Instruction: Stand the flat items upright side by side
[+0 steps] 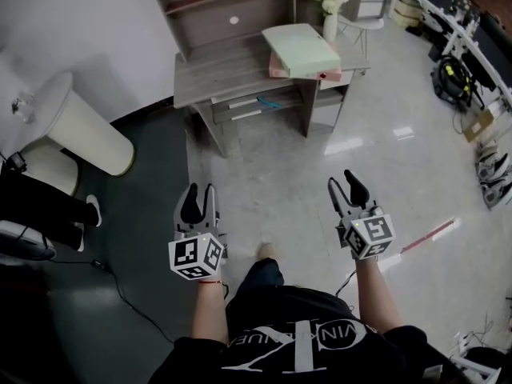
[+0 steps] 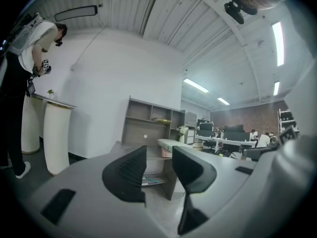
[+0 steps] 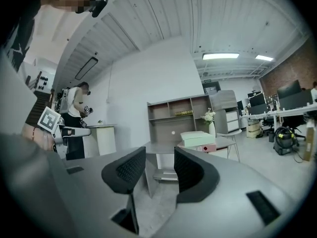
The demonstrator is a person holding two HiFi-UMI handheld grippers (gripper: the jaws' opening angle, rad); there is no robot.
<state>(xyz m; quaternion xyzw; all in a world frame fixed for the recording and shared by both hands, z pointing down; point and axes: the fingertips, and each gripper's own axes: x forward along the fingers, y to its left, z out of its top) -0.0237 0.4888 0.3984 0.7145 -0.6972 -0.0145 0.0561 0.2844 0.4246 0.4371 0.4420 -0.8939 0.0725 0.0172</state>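
2 flat items on desk; l tool, r tool open.

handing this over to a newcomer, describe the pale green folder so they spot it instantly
Find the grey desk with shelves by the white wall. On its right end, the pale green folder lies flat on top of the stack, over a pink folder.
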